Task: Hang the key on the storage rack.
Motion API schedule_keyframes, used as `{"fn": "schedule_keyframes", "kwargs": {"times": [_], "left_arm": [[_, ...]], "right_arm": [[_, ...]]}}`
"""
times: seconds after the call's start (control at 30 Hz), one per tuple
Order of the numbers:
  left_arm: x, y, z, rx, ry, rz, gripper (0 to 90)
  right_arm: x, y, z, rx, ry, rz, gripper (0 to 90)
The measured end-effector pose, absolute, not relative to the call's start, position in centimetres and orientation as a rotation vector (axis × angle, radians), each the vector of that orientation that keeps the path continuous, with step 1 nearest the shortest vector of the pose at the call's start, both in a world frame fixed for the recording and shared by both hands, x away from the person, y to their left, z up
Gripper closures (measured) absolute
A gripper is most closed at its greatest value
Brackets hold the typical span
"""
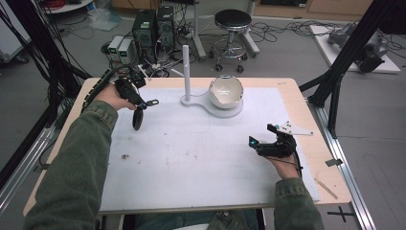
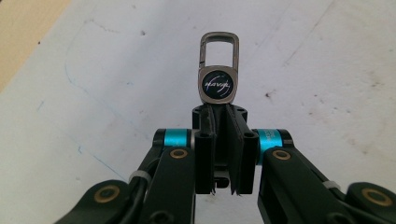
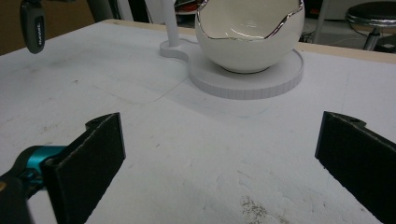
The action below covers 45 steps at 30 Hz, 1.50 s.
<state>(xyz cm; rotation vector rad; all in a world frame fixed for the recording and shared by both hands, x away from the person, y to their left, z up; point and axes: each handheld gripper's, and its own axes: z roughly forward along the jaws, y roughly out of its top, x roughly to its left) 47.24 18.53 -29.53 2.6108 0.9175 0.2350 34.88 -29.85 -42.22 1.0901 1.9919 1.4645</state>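
We find the left gripper (image 1: 141, 102) raised over the far-left part of the white mat (image 1: 191, 163), its jaws pressed together on a key fob (image 2: 217, 70). In the left gripper view the fob's metal clasp sticks out past the jaw tips — a rectangular loop above a dark badge with a white script mark. In the high view the fob's dark strap (image 1: 138, 119) hangs below the gripper, clear of the mat.

The right gripper (image 1: 261, 143) sits low at the near-right part of the mat, well apart from the left one. Its jaws stand wide apart with nothing between them; the right gripper view shows bare mat in the gap.

At the far middle of the mat stands a white stand (image 1: 225, 112) — a round base with a thin upright post (image 1: 186, 72) at its left. A white bowl (image 1: 226, 91) with a jagged silver rim rests on the round base.
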Motion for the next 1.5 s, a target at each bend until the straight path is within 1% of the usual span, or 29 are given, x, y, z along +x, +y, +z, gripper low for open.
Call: {"fn": "schedule_keyframes", "kwargs": {"times": [0.27, 0.7, 0.87, 1.1, 1.5], "left_arm": [[46.3, 17.3, -27.3, 2.574, 0.886, 0.240, 82.0], [46.2, 14.5, -24.3, 2.573, 0.814, 0.261, 81.9], [46.6, 13.2, -23.1, 2.571, 0.791, 0.296, 81.9], [47.5, 11.8, -22.1, 2.568, 0.769, 0.306, 81.9], [49.4, 10.4, -20.3, 2.550, 0.771, 0.343, 81.9]], "right_arm": [[34.8, -29.8, -42.2, 1.094, 1.996, 1.466, 0.5], [34.9, -29.8, -42.2, 1.088, 1.995, 1.476, 0.5], [34.9, -29.9, -42.2, 1.098, 1.991, 1.482, 0.5], [34.9, -30.0, -42.2, 1.091, 1.988, 1.486, 0.5], [34.9, -30.0, -42.2, 1.096, 1.986, 1.487, 0.5]]}}
